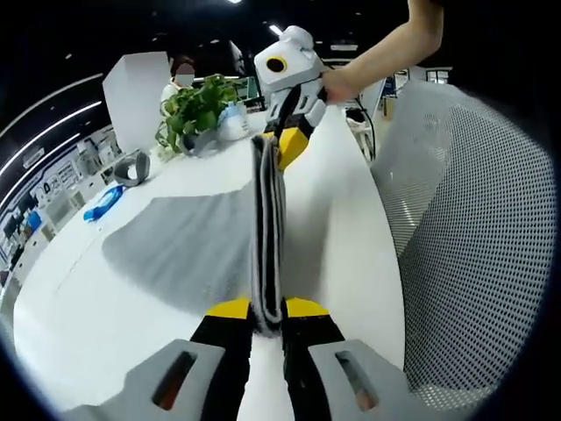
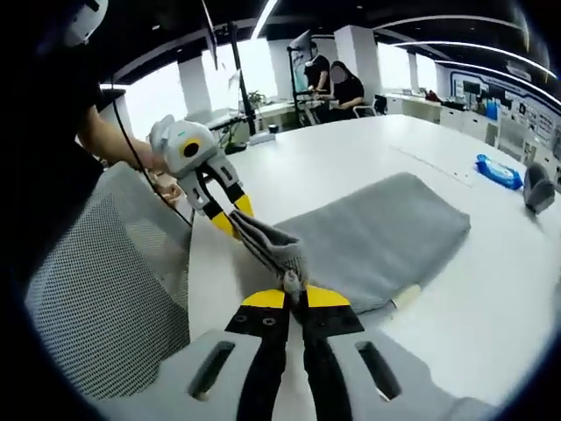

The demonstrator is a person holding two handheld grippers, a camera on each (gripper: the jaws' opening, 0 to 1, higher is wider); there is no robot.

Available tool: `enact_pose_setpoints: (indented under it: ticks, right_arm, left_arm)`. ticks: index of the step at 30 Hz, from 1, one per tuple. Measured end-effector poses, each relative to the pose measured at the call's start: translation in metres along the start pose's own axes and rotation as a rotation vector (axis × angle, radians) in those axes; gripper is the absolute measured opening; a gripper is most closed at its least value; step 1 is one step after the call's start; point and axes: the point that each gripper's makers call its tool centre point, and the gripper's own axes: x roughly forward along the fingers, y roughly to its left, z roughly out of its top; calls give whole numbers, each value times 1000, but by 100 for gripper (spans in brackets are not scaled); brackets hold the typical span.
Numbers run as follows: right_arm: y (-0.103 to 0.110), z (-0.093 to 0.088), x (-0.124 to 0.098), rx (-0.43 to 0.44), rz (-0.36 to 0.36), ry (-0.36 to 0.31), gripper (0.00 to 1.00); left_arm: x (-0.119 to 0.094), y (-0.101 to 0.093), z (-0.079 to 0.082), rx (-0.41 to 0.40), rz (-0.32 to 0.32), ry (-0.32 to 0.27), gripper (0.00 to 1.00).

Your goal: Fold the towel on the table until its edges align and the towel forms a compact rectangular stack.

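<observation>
Mid-fold, judging by the lie of the cloth. Grey towel [image 2: 377, 237] partly flat on white counter [image 2: 491, 324], near edge lifted taut. Left tongs [image 1: 267, 309] clamped on one corner, right tongs [image 2: 295, 298] clamped on the other. Edges not yet aligned; compact stack still ahead.

Left claw [image 1: 267, 309] and right claw [image 2: 295, 298] face each other, both clamped tight, a bare forearm [image 1: 386, 48] behind the right.
</observation>
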Motion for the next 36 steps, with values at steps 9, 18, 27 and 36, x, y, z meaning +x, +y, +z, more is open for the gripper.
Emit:
enact_pose_setpoints:
  ticks: [9,18,27,36]
  right_arm:
    - [1,-3,-10,73,8,-38,2]
    - [25,33,-43,6,35,-112,2]
    - [60,50,-62,-20,72,-145,2]
    - [94,55,-80,7,141,-173,2]
  left_arm:
    - [-13,3,26,-56,1,-79,7]
    - [-56,7,83,-113,-35,-168,6]
    - [-82,-10,105,-136,-91,-149,6]
    - [-107,-38,125,-240,-182,-152,6]
